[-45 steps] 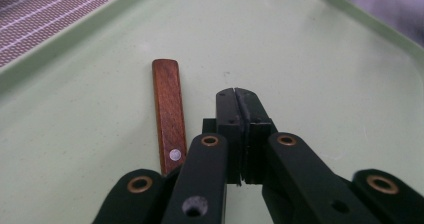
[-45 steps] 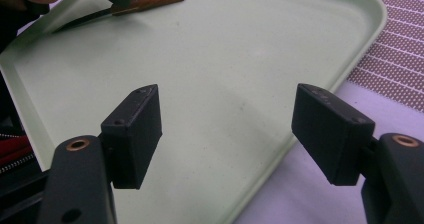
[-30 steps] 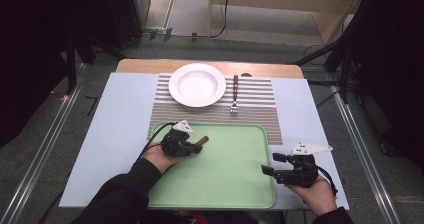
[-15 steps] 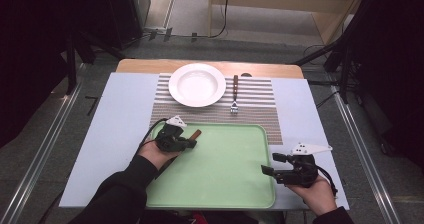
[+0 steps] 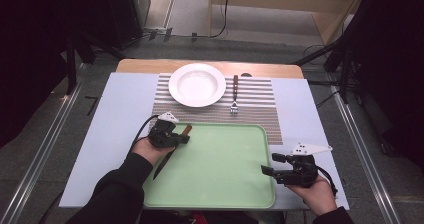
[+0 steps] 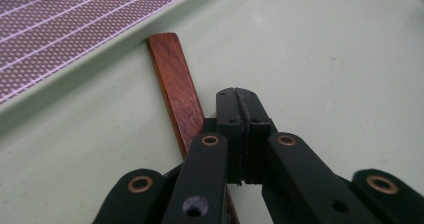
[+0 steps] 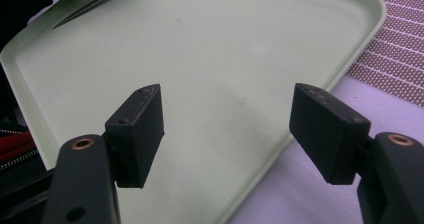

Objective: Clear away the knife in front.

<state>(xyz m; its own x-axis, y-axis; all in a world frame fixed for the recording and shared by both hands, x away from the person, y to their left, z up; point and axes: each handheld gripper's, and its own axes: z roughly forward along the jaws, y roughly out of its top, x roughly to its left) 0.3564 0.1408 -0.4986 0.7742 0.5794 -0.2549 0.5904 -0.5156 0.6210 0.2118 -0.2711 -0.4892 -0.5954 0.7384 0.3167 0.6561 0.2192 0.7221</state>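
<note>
Now our left gripper's [image 6: 239, 101] jaws are pressed together on the knife [image 6: 176, 91] — its wooden handle juts past them toward the tray's [image 5: 220, 154] far rim, the blade trailing back under the hand. Compared with a second ago, we have slid knife and gripper leftward along that rim, toward the tray's left corner. We judge the knife is on its way out to the striped mat [image 5: 260, 106], where plate [image 5: 197, 84] and fork [image 5: 234, 94] lie. Our right gripper [image 5: 269, 165] waits open at the tray's right edge — 2 jaws apart, empty.
</note>
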